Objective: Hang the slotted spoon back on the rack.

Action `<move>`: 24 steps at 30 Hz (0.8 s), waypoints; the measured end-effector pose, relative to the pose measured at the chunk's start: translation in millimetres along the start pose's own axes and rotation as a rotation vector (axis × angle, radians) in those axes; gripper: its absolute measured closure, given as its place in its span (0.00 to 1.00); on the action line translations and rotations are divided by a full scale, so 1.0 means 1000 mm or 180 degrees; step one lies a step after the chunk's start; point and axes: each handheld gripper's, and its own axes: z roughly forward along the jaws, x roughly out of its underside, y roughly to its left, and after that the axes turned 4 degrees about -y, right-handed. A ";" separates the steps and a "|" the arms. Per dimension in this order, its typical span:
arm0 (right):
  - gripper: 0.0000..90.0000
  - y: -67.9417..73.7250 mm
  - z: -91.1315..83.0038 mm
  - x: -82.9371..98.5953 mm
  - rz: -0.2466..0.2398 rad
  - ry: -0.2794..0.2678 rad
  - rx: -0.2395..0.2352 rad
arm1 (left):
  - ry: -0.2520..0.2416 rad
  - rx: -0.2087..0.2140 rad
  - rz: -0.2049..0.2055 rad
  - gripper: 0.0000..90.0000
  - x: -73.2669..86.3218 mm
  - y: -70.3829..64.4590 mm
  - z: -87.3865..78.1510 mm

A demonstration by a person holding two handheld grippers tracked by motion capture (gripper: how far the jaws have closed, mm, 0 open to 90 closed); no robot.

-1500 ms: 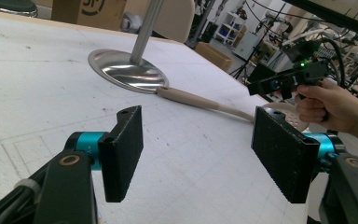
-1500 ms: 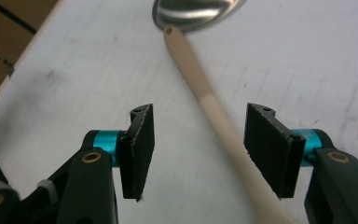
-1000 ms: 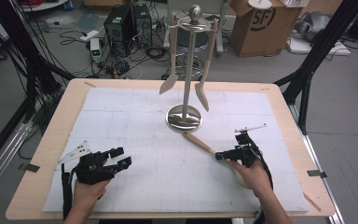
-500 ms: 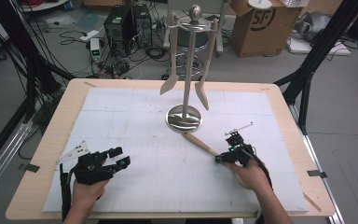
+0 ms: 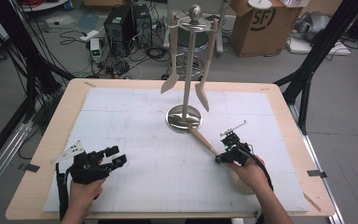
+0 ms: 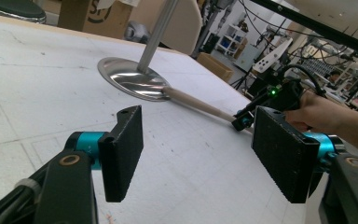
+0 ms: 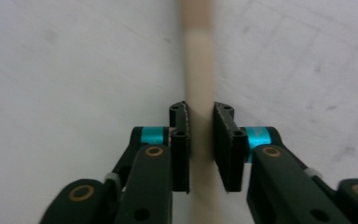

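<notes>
Big picture first: the worktop [image 5: 121,112] carries a white gridded mat, and at its centre stands a metal utensil stand [image 5: 186,70] with a round base plate. Two wooden utensils hang from its crossbar, one a fork-ended spatula [image 5: 171,80] toward 11 o'clock of the base, one a plain spatula [image 5: 204,93] toward 1 o'clock.

Now the piece that matters: a third wooden utensil [image 5: 203,140] lies flat on the mat. Its long axis runs from the stand's base out toward 4 o'clock, the far tip touching or just under the base rim, the near end hidden beneath the person's right hand.

The right claw [image 5: 227,153] sits right on that handle. Its own camera shows the jaws clenched either side of the pale handle [image 7: 200,121], the shaft running straight away at 12 o'clock between them. So the grasp is across the axis, well out from the stand.

The left claw [image 5: 107,157] rests well apart at 8 o'clock of the base, released, jaws wide with nothing between them [image 6: 196,158]. From there the utensil lies out at 1 o'clock.

The right claw is plainly the nearer one. My read: any lift must first draw the tip clear of the base along that 4 o'clock line.
</notes>
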 end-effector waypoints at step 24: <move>0.87 0.027 -0.053 0.011 0.0425 -0.1591 -0.0949 | 0.0007 0.0007 0.0010 0.38 0.000 0.000 0.001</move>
